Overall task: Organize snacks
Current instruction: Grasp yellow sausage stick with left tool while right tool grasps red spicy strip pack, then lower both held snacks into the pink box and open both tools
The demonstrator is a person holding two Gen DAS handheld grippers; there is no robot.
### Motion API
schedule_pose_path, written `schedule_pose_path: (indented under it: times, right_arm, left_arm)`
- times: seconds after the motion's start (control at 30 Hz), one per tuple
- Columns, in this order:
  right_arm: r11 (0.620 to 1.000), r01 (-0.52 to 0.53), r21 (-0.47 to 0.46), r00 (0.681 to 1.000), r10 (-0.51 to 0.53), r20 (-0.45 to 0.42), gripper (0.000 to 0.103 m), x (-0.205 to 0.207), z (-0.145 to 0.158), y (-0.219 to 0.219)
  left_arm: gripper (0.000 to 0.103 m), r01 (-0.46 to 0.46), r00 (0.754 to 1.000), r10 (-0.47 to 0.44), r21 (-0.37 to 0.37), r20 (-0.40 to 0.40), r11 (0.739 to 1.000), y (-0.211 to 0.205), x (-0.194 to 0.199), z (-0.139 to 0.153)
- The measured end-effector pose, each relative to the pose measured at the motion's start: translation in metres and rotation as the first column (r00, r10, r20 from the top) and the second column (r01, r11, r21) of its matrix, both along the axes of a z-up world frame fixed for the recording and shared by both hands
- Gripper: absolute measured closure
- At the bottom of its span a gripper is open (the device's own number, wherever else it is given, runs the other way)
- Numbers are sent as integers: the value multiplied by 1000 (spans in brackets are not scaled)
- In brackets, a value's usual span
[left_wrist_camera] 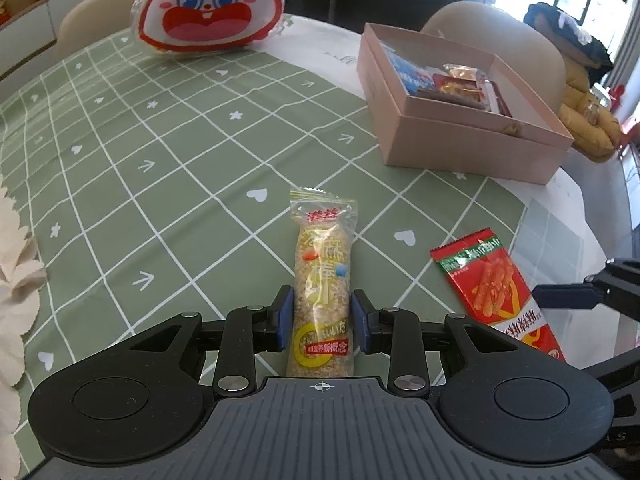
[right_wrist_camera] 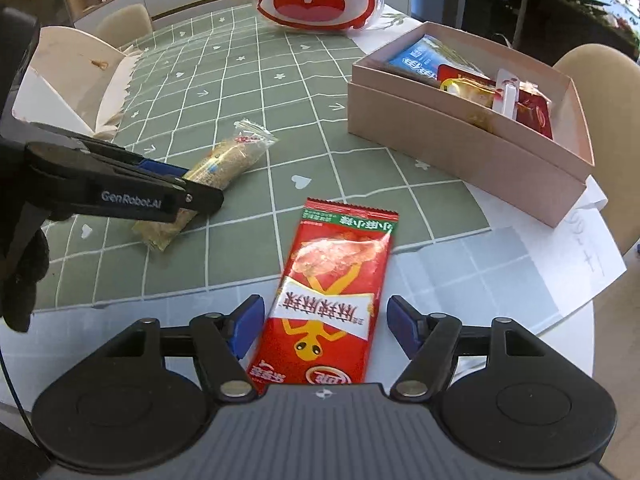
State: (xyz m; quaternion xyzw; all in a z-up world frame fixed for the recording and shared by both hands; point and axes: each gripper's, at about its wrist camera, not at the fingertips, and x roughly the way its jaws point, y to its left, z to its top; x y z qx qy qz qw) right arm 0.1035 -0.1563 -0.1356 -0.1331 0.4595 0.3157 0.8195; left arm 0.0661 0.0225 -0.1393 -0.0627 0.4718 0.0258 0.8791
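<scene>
We take the step in hand to be a double pickup: two loose snacks remain on the green checked tablecloth (left_wrist_camera: pixel 168 128), and the pink box (left_wrist_camera: pixel 472 148) further back on the right already holds several packets. Our left gripper (left_wrist_camera: pixel 322 318) straddles the grain bar (left_wrist_camera: pixel 320 280) lengthwise; its blue pads (left_wrist_camera: pixel 285 318) sit just beside the wrapper on either side, and we cannot tell whether they press on it or merely flank it. In the right wrist view that bar lies flat on the cloth under the left gripper. Our right gripper (right_wrist_camera: pixel 324 330) has its jaws apart, with clear gaps on both sides of the red snack packet (right_wrist_camera: pixel 332 300), which lies flat between them near the table's edge, partly on the cloth and partly on the pale mat beneath. Nothing is lifted yet, by our reading. Next move, as we judge it: close the right jaws across the packet's width, confirm the left grip, then raise both and carry them to the box. The flat, glossy red packet may slip or buckle when pinched. The rabbit-face bag (left_wrist_camera: pixel 210 4) stands at the far side, well apart.
</scene>
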Motion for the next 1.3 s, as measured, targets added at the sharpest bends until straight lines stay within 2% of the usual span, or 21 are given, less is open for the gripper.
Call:
schedule_pose_path:
  times: [0.17,0.23,0.37,0.43,0.67,0.8,0.93,1.03,1.1,1.17,1.3]
  right_arm:
    - [991,110,71,990,-103,-91,34,19,3,3]
    - [993,114,37,992,-112,-63,34,17,2,9]
    - [998,45,-51,999,-43,30,35,-1,-3,19]
    - [998,34,-49,998,-32,46,35,-6,-2,17]
    - [998,51,-31,997,-49,56,53,-7,1,9]
    - [998,56,-1,998,-56,33,57,-8,2,2]
    - [995,85,58,996,-84,-18,60,-4,8,-15]
    - [985,126,114,992,-124,-25,61,0,28,-38]
    - [974,145,173,989,-146,-8,62,6,55,-53]
    - [959,148,241,983,-168,66,62,14,96,-67]
    - [939,138,315,935,-228,271,61,28,177,-83]
  left_arm:
    - [68,-40,999,38,-46,-35,998,6,8,2]
    - [68,-40,999,38,-45,-36,998,6,8,2]
    - [68,-21,1000,21,-31,-11,999,4,4,1]
    - [68,-19,1000,19,-39,1,999,5,4,0]
    - [68,-15,999,19,-77,44,997,11,7,-3]
    - [69,-9,999,13,-92,41,996,13,8,-2]
    - [70,-2,996,16,-164,84,986,13,-11,2]
    - [70,27,989,3,-198,151,980,5,-25,27]
    - [70,61,972,-3,-237,236,970,0,-26,62]
    - [70,108,938,-20,-236,346,966,-7,-22,106]
    - [70,172,855,-86,-123,511,977,-28,1,186]
